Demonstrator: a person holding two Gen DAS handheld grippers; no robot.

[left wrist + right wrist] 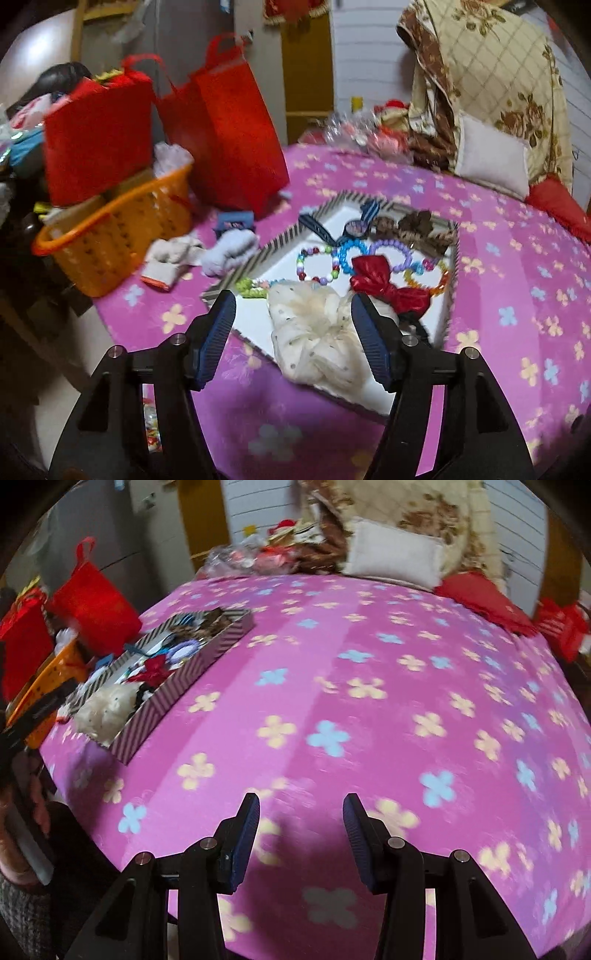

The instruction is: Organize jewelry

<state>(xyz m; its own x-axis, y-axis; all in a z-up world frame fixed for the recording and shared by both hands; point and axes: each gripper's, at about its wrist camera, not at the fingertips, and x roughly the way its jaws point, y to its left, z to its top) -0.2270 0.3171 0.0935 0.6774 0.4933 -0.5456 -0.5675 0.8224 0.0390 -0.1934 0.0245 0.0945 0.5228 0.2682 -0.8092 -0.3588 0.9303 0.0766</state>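
A striped-rimmed white tray point(236, 273) lies on the pink flowered bedspread point(517, 280). It holds several beaded bracelets point(318, 264), a red bow point(384, 282), brown bows point(413, 225), a blue striped ribbon point(369, 212) and a cream tulle scrunchie point(314, 332). My left gripper point(293, 306) is open, its fingers either side of the scrunchie at the tray's near edge. My right gripper point(301, 810) is open and empty over bare bedspread, well right of the tray point(155, 716).
An orange basket point(110, 236) and red bags point(236, 125) stand left of the tray at the bed's edge. Socks and a small blue box point(234, 221) lie between them. A floral quilt point(498, 81), white cushion point(491, 155) and red cloth point(484, 598) sit at the far side.
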